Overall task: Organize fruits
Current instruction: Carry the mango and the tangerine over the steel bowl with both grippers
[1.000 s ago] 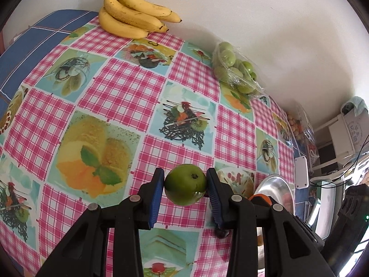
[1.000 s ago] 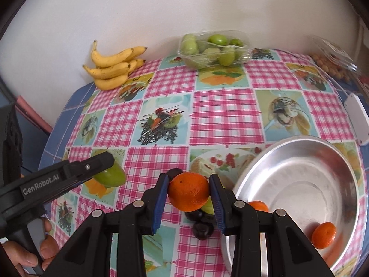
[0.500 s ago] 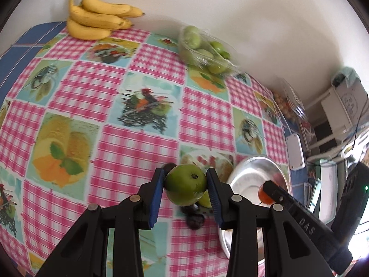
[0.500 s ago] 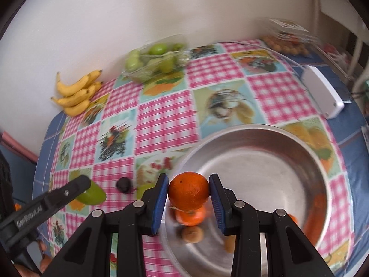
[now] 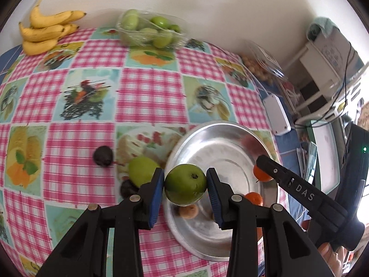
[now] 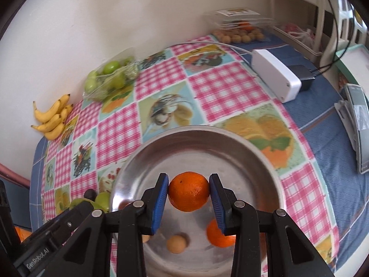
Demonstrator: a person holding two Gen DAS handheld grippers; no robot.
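My left gripper [image 5: 185, 188] is shut on a green apple [image 5: 184, 185] and holds it over the left rim of the steel bowl [image 5: 221, 133]. My right gripper [image 6: 188, 195] is shut on an orange [image 6: 188, 194] and holds it above the inside of the bowl [image 6: 230, 138]. In the bowl lie another orange [image 6: 218, 234] and a small tan fruit [image 6: 176, 243]. A second green fruit [image 5: 140, 169] and a dark fruit [image 5: 103, 155] lie on the checked cloth left of the bowl. The right gripper also shows in the left wrist view [image 5: 260, 168].
A banana bunch [image 5: 46, 32] and a clear pack of green fruits [image 5: 150, 31] sit at the back by the wall. A white box [image 6: 275, 78] with a cable, a black adapter [image 6: 301, 77] and a pack of small tan fruits [image 6: 239, 35] lie on the blue cloth at the right.
Both grippers have moved right, toward the bowl. The apple now hangs at the bowl's left rim and the orange sits further over the bowl's inside. Both stay gripped.
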